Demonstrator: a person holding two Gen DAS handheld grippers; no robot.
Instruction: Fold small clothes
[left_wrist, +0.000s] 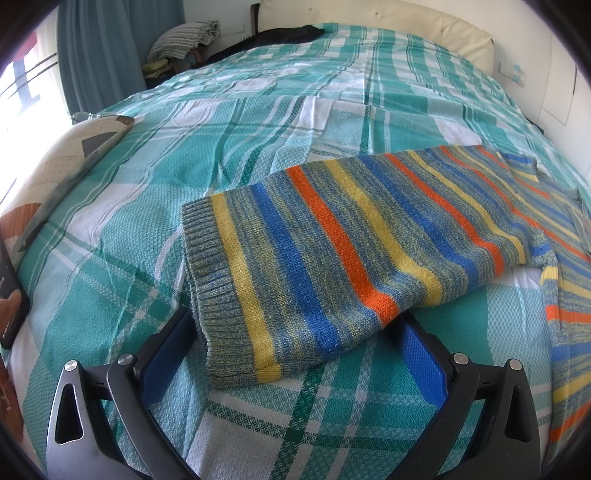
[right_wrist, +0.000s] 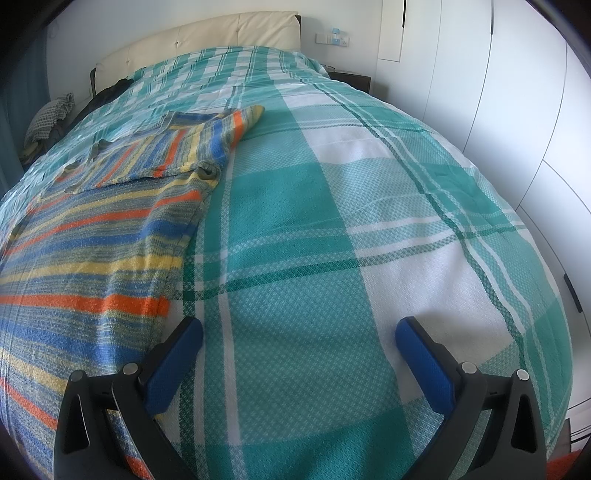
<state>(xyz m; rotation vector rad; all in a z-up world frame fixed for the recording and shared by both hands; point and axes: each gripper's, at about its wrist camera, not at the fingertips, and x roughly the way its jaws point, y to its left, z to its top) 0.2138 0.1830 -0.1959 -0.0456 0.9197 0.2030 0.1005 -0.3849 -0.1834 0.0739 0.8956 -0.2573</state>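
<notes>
The left gripper (left_wrist: 295, 354) stood spread wide, the striped sweater's sleeve (left_wrist: 332, 251) lying between its jaws, cuff (left_wrist: 207, 280) nearest, its long axis running away rightward toward the body. The right gripper (right_wrist: 299, 350), likewise released, hovered over bare plaid bedspread (right_wrist: 332, 221), the sweater body (right_wrist: 92, 258) beside its left finger.

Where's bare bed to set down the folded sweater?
Free: the bedspread right of the sweater, out to the bed's right edge, and toward the headboard. Crowded: left side, with the sleeve spread out and a pillow at the edge.
</notes>
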